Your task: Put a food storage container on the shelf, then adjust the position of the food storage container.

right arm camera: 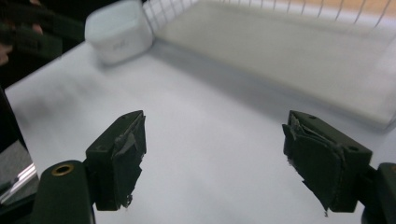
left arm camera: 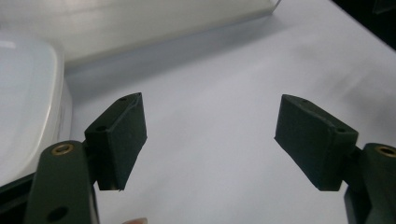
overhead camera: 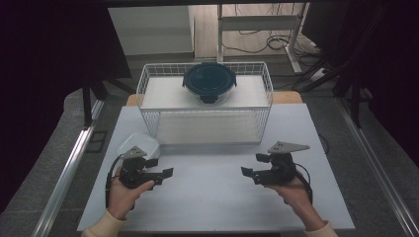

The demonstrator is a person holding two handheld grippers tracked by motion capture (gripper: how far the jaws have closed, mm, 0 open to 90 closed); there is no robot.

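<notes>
A white rounded-square container [overhead camera: 137, 145] sits at the table's left, just in front of a white wire basket [overhead camera: 205, 123]. Inside the basket, toward the back, rests a round glass container with a dark blue lid [overhead camera: 209, 81]. My left gripper [overhead camera: 161, 168] is low over the table beside the white container [left arm camera: 28, 93], open with only bare tabletop between its jaws [left arm camera: 210, 126]. My right gripper [overhead camera: 253, 165] faces it from the right, also open and empty [right arm camera: 212, 140]. In the right gripper view the white container [right arm camera: 119, 28] and the basket [right arm camera: 280, 42] lie ahead.
The white table [overhead camera: 212, 202] has bare surface between and in front of both grippers. The basket spans the back half. A metal rail [overhead camera: 69, 168] runs along the floor at the left, and a rack with cables [overhead camera: 257, 29] stands behind.
</notes>
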